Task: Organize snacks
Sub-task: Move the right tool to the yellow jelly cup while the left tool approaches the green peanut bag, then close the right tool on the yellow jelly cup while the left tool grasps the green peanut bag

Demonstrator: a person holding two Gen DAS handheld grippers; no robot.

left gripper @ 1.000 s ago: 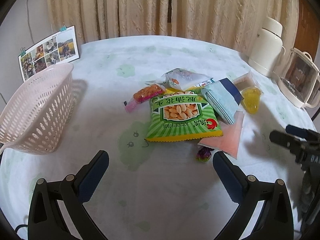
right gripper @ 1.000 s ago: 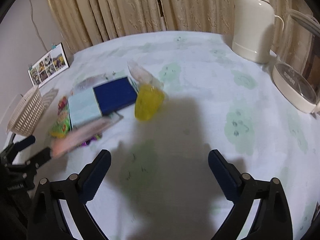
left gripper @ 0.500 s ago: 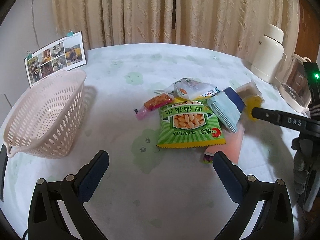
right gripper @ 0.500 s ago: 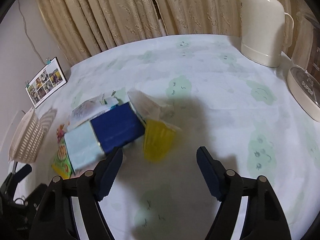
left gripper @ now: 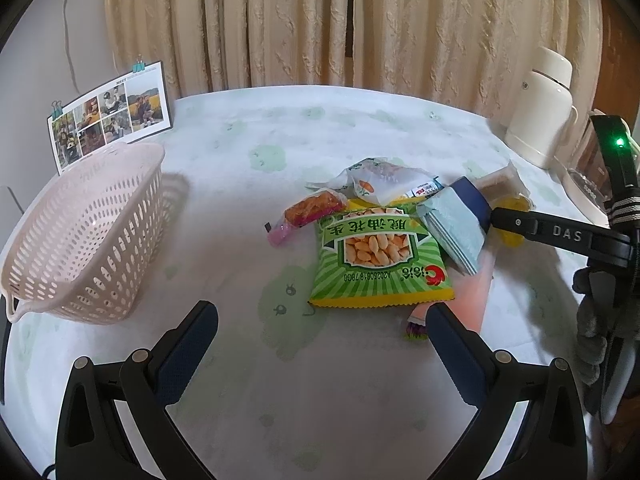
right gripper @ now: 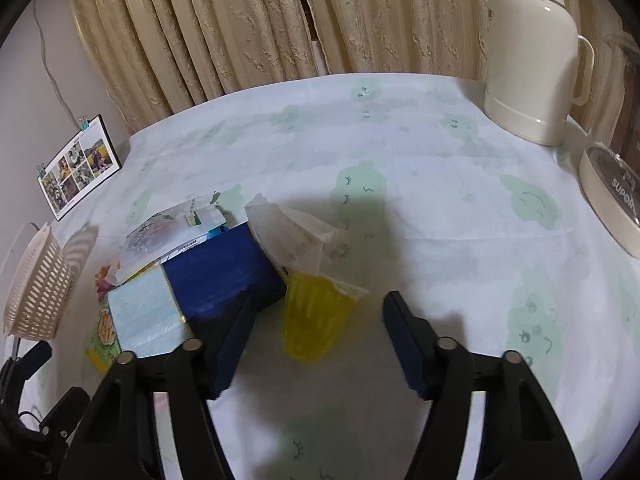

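A pile of snacks lies mid-table: a green peanut bag [left gripper: 378, 258], a small orange-and-pink packet [left gripper: 306, 214], a white pouch [left gripper: 380, 184], a blue-and-pale box [right gripper: 208, 284], a pink flat pack [left gripper: 472, 296] and a yellow jelly cup [right gripper: 316, 316]. The pink perforated basket [left gripper: 80, 236] stands empty at the left. My left gripper [left gripper: 320, 344] hangs open above bare cloth in front of the peanut bag. My right gripper [right gripper: 316, 344] is open, its fingers either side of the yellow cup, the left finger [right gripper: 230, 344] over the blue box.
A cream thermos [right gripper: 532, 68] and a kettle with a white base [right gripper: 612, 200] stand at the table's right edge. A photo card [left gripper: 110, 114] leans at the back left. Curtains hang behind. A small purple wrapper [left gripper: 416, 328] lies by my left gripper's right finger.
The right gripper has moved forward and down until the yellow cup lies between its fingers. The left gripper has drawn back and up, so more of the basket shows.
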